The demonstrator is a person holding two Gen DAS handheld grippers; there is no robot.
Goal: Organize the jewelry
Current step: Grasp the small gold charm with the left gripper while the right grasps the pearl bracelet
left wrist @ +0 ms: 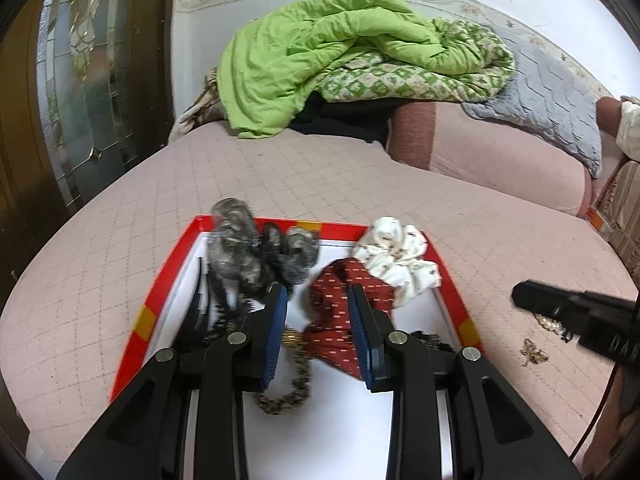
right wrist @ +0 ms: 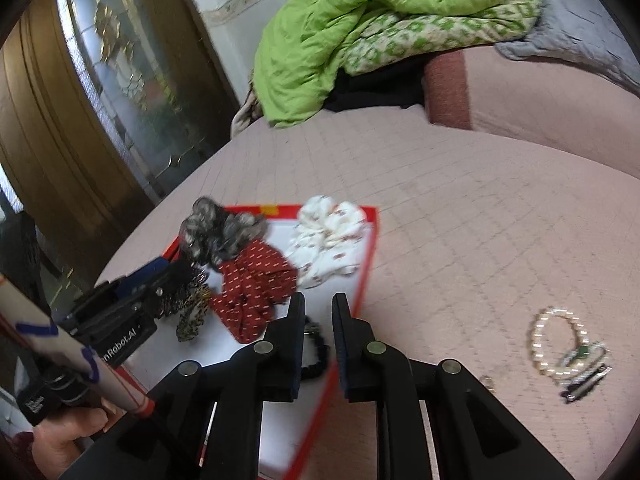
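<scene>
The left gripper (left wrist: 318, 312) hangs over the near half of a shallow red-rimmed tray (left wrist: 144, 320) with a white floor, its blue-padded jaws standing apart with nothing between them. Under and between the jaws lies a leopard-print scrunchie (left wrist: 288, 392), and just beyond it a dark red scrunchie (left wrist: 332, 292) with pale dashes. A black claw clip (left wrist: 200, 312) rests along the tray's left wall. Toward the far rim sit a fuzzy grey-and-black scrunchie (left wrist: 240, 248) on the left and a white floral scrunchie (left wrist: 400, 256) at the right corner, touching the red one. The right gripper (right wrist: 317, 316) hovers above the tray's right edge (right wrist: 370, 240), its jaws slightly parted and empty; a black beaded bracelet (right wrist: 316, 348) lies in the tray just below them. The tray sits on a bed with a pink quilted cover (right wrist: 460, 220). On the cover, well apart from the tray to its right, lie a pearl bracelet (right wrist: 548, 340), a green-and-white piece (right wrist: 584, 354) touching it, and a dark hair clip (right wrist: 588, 384) beside them; a small gold chain (left wrist: 532, 352) is also seen there in the left wrist view. Farther back, a rumpled green quilt (left wrist: 320, 48) is piled against the wall beside a grey pillow (left wrist: 552, 92) and a pink bolster (left wrist: 500, 152).
</scene>
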